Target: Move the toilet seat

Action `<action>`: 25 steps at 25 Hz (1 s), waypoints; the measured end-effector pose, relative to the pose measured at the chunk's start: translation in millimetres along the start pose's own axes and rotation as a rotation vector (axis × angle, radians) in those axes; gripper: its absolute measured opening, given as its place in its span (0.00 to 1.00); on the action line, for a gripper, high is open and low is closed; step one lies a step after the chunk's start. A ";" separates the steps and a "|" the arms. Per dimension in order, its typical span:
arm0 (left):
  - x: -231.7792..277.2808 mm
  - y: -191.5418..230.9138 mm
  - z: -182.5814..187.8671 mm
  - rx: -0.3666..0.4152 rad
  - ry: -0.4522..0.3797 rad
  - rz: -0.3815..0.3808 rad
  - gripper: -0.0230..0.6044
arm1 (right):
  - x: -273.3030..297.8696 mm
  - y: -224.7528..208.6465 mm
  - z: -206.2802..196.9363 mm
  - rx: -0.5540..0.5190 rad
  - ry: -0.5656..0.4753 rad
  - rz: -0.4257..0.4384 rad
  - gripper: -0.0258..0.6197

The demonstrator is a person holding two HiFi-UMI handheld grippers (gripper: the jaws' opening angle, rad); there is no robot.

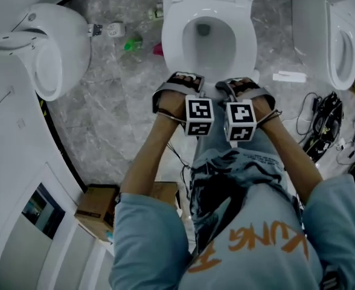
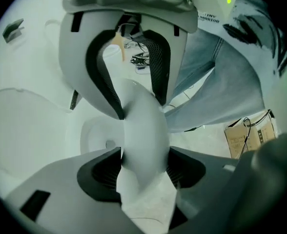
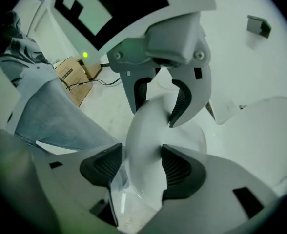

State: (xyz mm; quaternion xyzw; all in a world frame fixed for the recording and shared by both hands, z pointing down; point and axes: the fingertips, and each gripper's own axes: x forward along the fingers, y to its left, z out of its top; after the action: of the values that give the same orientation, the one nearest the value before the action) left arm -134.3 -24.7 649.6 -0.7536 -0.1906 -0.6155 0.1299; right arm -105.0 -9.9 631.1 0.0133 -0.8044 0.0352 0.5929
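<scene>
Clamping left gripper (image 2: 143,155) and right gripper (image 3: 142,165) on the toilet seat (image 1: 174,46) front edge, just over the toilet bowl (image 1: 205,41) near rim. Judging the grasp as done, with swinging the seat toward the bowl's back left to do.

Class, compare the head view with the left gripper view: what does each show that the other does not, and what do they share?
Only the head view: the whole toilet bowl, another white toilet at left, a green item on the floor, cables at right.
Only the left gripper view: the left gripper with its pads pressed on the toilet seat.
Both: the left gripper and right gripper side by side at that seat, the person's jeans, a cardboard box.
</scene>
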 end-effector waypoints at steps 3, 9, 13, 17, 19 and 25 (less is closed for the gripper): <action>-28.1 15.6 3.9 -0.016 -0.025 0.023 0.44 | -20.9 -17.8 1.7 0.015 -0.021 -0.122 0.38; -74.4 46.4 8.3 -0.054 -0.046 0.100 0.38 | -67.7 -48.5 6.4 0.027 -0.033 -0.276 0.31; -102.1 72.3 8.8 -0.082 -0.059 0.183 0.35 | -97.3 -72.7 8.7 0.033 -0.037 -0.385 0.26; -131.5 102.3 9.6 -0.114 -0.081 0.278 0.30 | -127.5 -100.9 9.2 0.040 -0.039 -0.494 0.22; -144.0 115.6 10.9 -0.127 -0.090 0.317 0.28 | -140.1 -113.6 8.0 0.046 -0.037 -0.531 0.22; -179.1 165.0 9.4 -0.152 -0.102 0.465 0.22 | -175.1 -161.1 3.6 0.073 -0.023 -0.651 0.19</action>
State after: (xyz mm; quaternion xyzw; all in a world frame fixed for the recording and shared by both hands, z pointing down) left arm -82.6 -190.9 479.0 -0.8149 0.0284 -0.5428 0.2011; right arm -46.3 -174.3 469.5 0.2915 -0.7627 -0.1274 0.5630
